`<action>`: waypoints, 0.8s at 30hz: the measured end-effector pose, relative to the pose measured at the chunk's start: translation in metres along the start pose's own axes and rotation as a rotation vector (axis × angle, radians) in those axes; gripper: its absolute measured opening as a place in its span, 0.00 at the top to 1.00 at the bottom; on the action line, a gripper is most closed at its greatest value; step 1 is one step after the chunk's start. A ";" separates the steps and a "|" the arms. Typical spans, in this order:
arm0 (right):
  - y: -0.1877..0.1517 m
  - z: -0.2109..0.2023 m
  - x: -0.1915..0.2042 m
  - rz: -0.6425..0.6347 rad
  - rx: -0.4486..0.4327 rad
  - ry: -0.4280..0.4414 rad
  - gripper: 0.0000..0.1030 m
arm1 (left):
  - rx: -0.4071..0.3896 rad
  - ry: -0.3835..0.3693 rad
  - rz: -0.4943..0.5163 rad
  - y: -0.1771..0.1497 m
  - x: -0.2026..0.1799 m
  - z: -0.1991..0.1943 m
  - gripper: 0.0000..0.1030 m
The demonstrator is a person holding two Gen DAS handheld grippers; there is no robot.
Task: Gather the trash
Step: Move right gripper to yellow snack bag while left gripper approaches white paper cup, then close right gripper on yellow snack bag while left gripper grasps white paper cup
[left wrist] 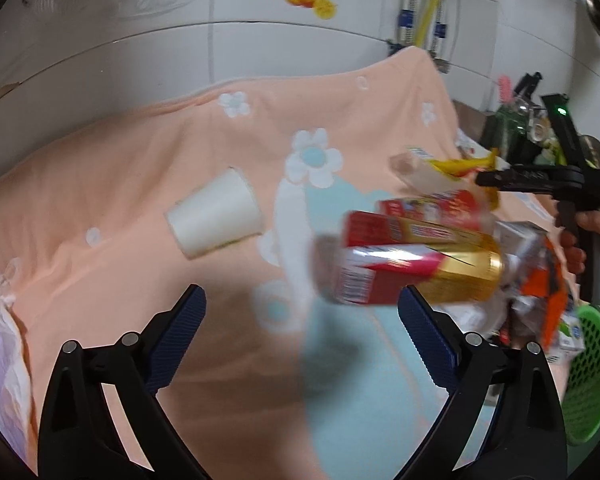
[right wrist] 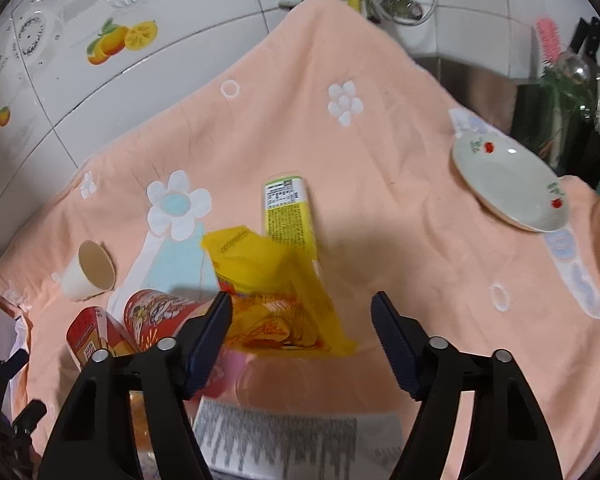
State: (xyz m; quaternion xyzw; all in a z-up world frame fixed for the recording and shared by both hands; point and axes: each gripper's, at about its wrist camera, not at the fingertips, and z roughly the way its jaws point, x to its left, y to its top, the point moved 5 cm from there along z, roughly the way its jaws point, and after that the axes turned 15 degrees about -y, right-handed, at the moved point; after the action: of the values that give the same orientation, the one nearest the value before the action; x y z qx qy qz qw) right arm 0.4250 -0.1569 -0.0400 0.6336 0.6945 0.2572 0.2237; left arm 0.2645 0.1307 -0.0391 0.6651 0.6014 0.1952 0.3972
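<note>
**Both grippers open over a towel strewn with trash**

The left gripper (left wrist: 302, 320) has its fingers (left wrist: 180, 336) spread wide with nothing held; bare peach towel (left wrist: 140, 152) shows between them. At two o'clock from the right-hand finger a blurred red-and-gold carton (left wrist: 412, 276) lies among a heap of packaging. At eleven o'clock a white paper cup (left wrist: 216, 216) lies on its side.

The right gripper (right wrist: 302, 312) stands about half open, its pads pressing on nothing. A crumpled yellow wrapper (right wrist: 276, 280) lies between the fingertips and just beyond them; whether the left-hand finger (right wrist: 208, 336) touches it cannot be told. At twelve o'clock past the wrapper lies a green-and-yellow packet (right wrist: 288, 212).

Only the left wrist view shows the green mesh basket (left wrist: 592, 372) at its four o'clock edge, cut off by the frame, and the person's hand (left wrist: 588, 236) gripping the other tool's handle at three o'clock. Only the right wrist view shows the white plate (right wrist: 508, 184) with red fruit marks at two o'clock, and the cup's brown inside.

Below the right gripper a printed white package (right wrist: 284, 436) is smeared by motion; its text is unreadable. The red cartons (right wrist: 96, 336) at eight o'clock are partly hidden behind the finger.
</note>
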 end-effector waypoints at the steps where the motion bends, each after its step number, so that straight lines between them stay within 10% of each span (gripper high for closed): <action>1: 0.001 0.004 0.003 -0.012 0.004 0.007 0.40 | 0.001 0.011 0.004 0.004 0.007 0.002 0.11; 9: 0.004 0.007 0.013 -0.067 -0.003 0.008 0.68 | 0.032 0.067 0.065 0.039 0.052 0.028 0.13; 24: 0.011 -0.001 0.001 -0.088 -0.020 -0.007 0.73 | 0.192 0.044 0.263 0.054 0.081 0.087 0.12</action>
State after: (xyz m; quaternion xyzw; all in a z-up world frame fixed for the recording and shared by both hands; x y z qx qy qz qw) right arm 0.4326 -0.1552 -0.0326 0.6013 0.7181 0.2518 0.2436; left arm 0.3797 0.1845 -0.0685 0.7687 0.5335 0.2017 0.2894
